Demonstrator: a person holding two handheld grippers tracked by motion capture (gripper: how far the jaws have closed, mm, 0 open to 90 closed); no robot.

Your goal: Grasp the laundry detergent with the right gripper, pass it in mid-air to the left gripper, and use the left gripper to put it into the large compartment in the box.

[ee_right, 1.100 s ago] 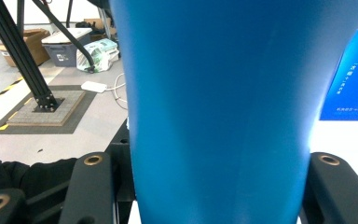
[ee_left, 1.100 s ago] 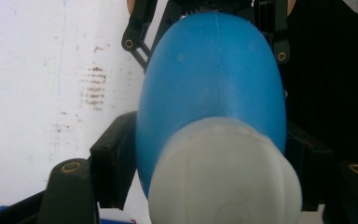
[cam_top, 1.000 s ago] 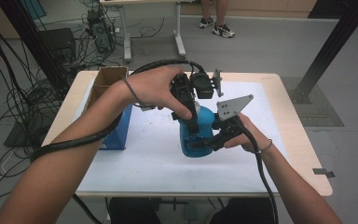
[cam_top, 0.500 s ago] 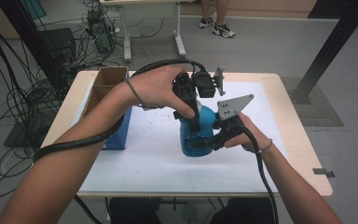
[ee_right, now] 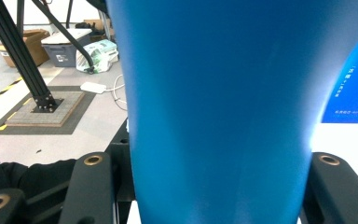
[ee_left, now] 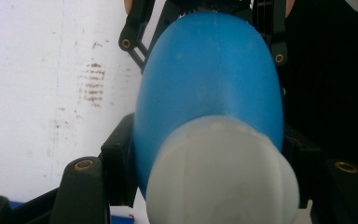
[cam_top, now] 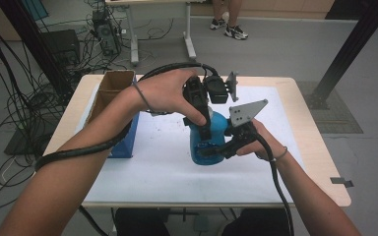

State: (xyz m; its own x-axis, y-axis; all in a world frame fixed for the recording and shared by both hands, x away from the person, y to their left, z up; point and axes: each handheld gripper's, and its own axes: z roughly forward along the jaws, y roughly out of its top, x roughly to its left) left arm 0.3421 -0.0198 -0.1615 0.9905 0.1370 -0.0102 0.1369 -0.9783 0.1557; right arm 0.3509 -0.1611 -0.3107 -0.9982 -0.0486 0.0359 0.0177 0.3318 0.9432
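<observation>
At table centre, right gripper (cam_top: 211,150) clamps blue bottle (cam_top: 207,142) low on its body, left gripper (cam_top: 204,129) clamps the neck under white cap (ee_left: 223,175); rigid, smooth plastic, likely slippery.

A light wooden desk (cam_top: 315,147) carries a white mat (cam_top: 157,162) and stands on a grey floor (cam_top: 285,49). At 10 o'clock, cables (cam_top: 10,98) tangle beside black equipment (cam_top: 61,44). At 12 o'clock stands a second table's white leg (cam_top: 189,34); at 2 o'clock a black post (cam_top: 347,54) rises from a dark floor mat (cam_top: 339,110).
</observation>
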